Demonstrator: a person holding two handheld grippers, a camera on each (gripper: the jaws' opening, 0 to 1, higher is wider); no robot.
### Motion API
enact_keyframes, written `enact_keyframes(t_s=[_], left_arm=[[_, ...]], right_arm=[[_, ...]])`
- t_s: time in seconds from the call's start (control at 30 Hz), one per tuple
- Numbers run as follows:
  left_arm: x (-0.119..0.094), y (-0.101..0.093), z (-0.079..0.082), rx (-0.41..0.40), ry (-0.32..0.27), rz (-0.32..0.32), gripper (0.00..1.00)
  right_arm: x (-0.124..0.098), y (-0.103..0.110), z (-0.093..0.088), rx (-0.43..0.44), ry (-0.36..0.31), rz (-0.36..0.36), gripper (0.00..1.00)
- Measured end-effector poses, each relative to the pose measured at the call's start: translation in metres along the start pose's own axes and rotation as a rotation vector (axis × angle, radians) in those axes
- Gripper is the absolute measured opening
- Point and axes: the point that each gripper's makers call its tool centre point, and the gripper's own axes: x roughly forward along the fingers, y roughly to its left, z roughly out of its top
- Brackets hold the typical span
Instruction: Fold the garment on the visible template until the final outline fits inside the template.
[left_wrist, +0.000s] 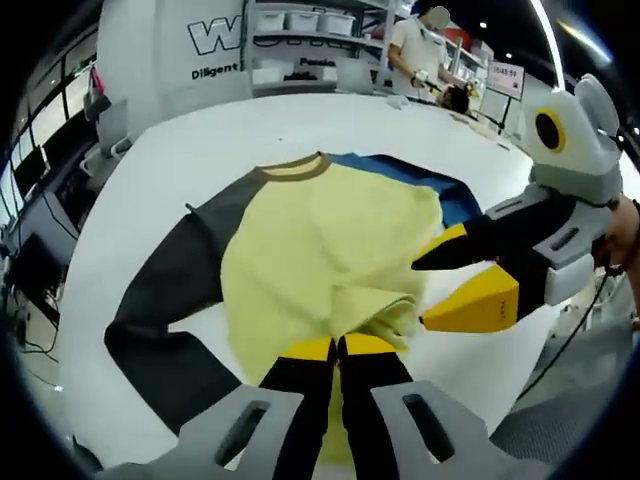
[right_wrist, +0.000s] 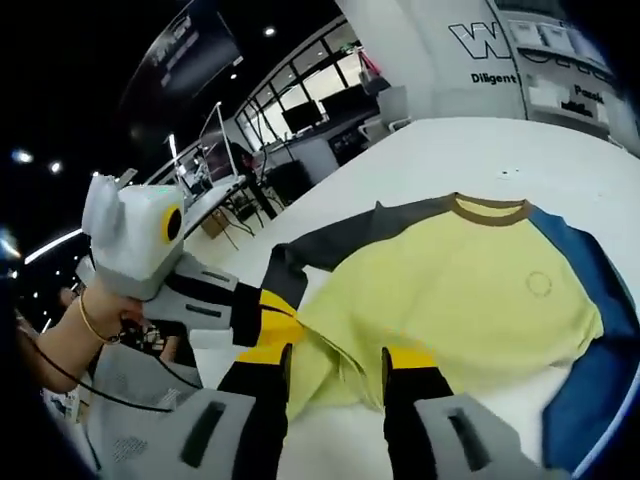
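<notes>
While both grippers meet at the yellow shirt's hem — fabric bunches.
Left gripper pinches hem; right gripper spread — left gripper view alone shows a person behind.

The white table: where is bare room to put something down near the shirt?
The white table is bare beyond the shirt's collar and beside the grey sleeve. It is crowded at the yellow hem, where the left gripper and the right gripper meet, and over the blue template.
</notes>
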Motion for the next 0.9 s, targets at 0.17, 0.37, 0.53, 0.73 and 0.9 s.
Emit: enact_keyframes(t_s=[0.17, 0.37, 0.53, 0.73, 0.9], left_arm=[[0.003, 0.01, 0.001, -0.004, 0.006, 0.018, 0.06], [0.005, 0.016, 0.0, -0.016, 0.016, 0.03, 0.06], [0.004, 0.016, 0.003, -0.055, 0.008, 0.024, 0.06], [0.001, 0.019, 0.008, -0.065, -0.021, 0.042, 0.06], [0.0, 0.018, 0.011, -0.064, -0.028, 0.035, 0.06]], right_arm=[[0.001, -0.003, -0.013, 0.001, 0.014, -0.002, 0.33], [0.002, -0.008, -0.024, -0.008, 0.023, -0.005, 0.3], [0.008, -0.01, -0.035, -0.041, 0.034, 0.006, 0.29], [0.015, -0.013, -0.045, -0.057, 0.052, 0.007, 0.19], [0.017, -0.017, -0.043, -0.044, 0.033, -0.001, 0.14]])
